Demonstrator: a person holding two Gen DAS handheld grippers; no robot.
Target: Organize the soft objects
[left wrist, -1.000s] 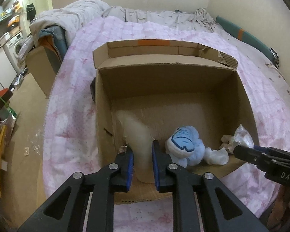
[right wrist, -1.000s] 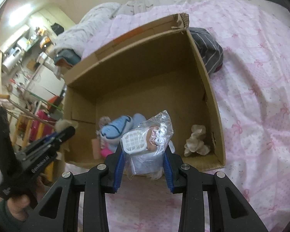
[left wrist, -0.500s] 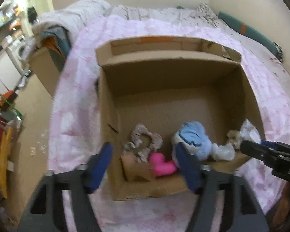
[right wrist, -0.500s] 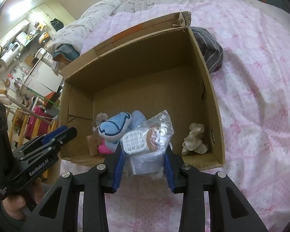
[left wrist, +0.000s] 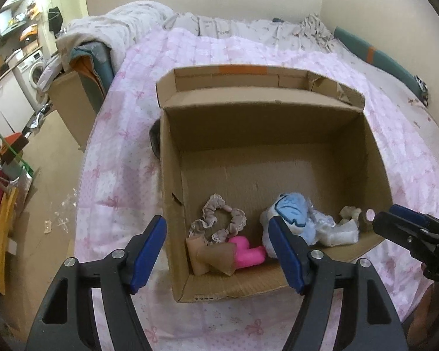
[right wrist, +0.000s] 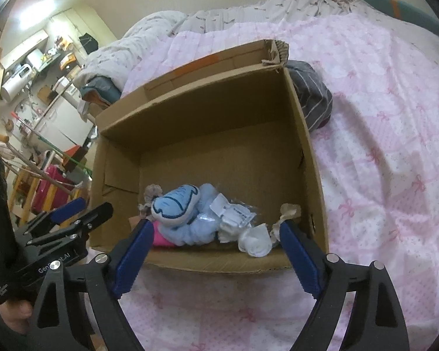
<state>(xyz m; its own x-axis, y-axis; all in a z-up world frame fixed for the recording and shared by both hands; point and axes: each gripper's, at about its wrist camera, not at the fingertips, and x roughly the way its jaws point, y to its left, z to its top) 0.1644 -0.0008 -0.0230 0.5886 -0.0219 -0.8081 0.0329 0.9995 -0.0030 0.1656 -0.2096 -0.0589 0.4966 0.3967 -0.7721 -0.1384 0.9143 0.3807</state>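
Pink quilted bed [left wrist: 125, 158] carries cardboard box [left wrist: 374, 158], grey striped cloth [right wrist: 313, 96].

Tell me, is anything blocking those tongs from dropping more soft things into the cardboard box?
Nothing visible does. The cardboard box is open on top, its far half bare. The left tongs and right tongs hang open over its near edge, above the blue plush and the scrunchie.

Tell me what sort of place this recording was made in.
Most likely a small home, in a bedroom or studio. A cardboard box sits on a bed with a pink quilt, and a washing machine and cluttered shelves stand at the far left.
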